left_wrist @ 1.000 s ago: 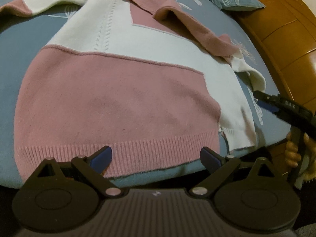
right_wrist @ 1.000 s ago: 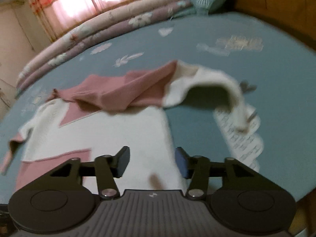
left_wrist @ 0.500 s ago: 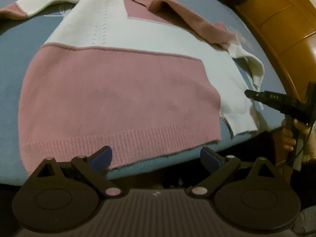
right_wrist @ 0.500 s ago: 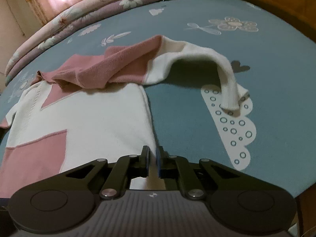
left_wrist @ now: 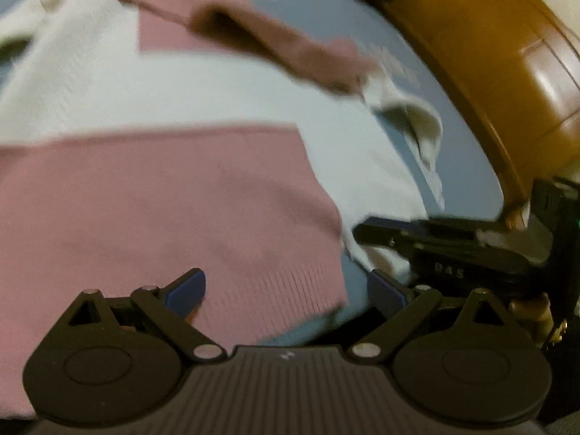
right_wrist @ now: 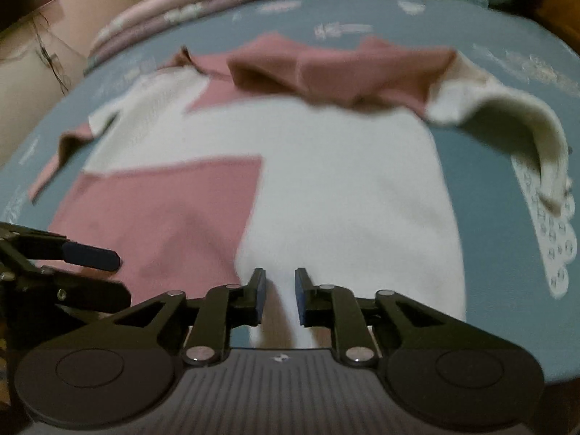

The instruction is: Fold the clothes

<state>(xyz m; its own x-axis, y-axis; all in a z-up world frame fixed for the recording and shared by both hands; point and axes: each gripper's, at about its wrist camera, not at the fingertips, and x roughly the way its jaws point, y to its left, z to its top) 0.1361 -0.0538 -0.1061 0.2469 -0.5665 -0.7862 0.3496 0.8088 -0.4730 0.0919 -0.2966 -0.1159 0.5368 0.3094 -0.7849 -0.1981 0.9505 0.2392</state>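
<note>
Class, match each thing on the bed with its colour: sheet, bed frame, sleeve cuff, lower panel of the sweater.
Things:
1. sheet
2. bed frame
3. sleeve cuff
4. lower panel

Colours:
A. white
B. pink
C. blue
D. brown wood

Pairs: 1-C, 2-D, 3-A, 4-B

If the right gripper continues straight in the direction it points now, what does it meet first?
Probably the sweater: its white hem part already lies between the narrow jaws of the right gripper, whose jaws have just been opening slightly. Whether the pads press it is unclear.
</note>
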